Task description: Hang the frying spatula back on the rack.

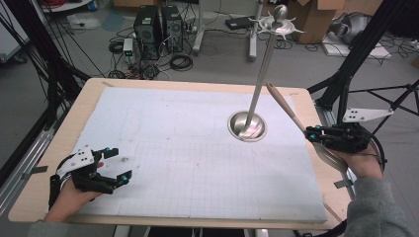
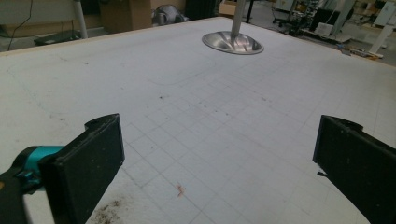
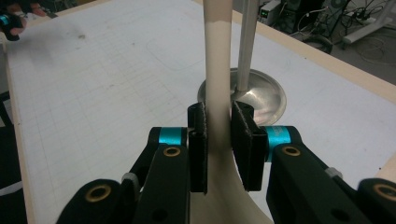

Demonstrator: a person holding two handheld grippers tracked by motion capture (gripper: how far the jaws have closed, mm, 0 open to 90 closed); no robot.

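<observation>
On white gridded mat [image 1: 188,148], metal stand [image 1: 247,126].

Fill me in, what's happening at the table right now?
A person works with a handheld gripper in each hand. The right gripper is clamped on the handle of a beige utensil, probably a spatula or spoon, held up at the table's right edge with its handle pointing toward the metal stand. The stand's round base sits on the white gridded mat. The left gripper rests open and empty near the mat's front left corner.
</observation>
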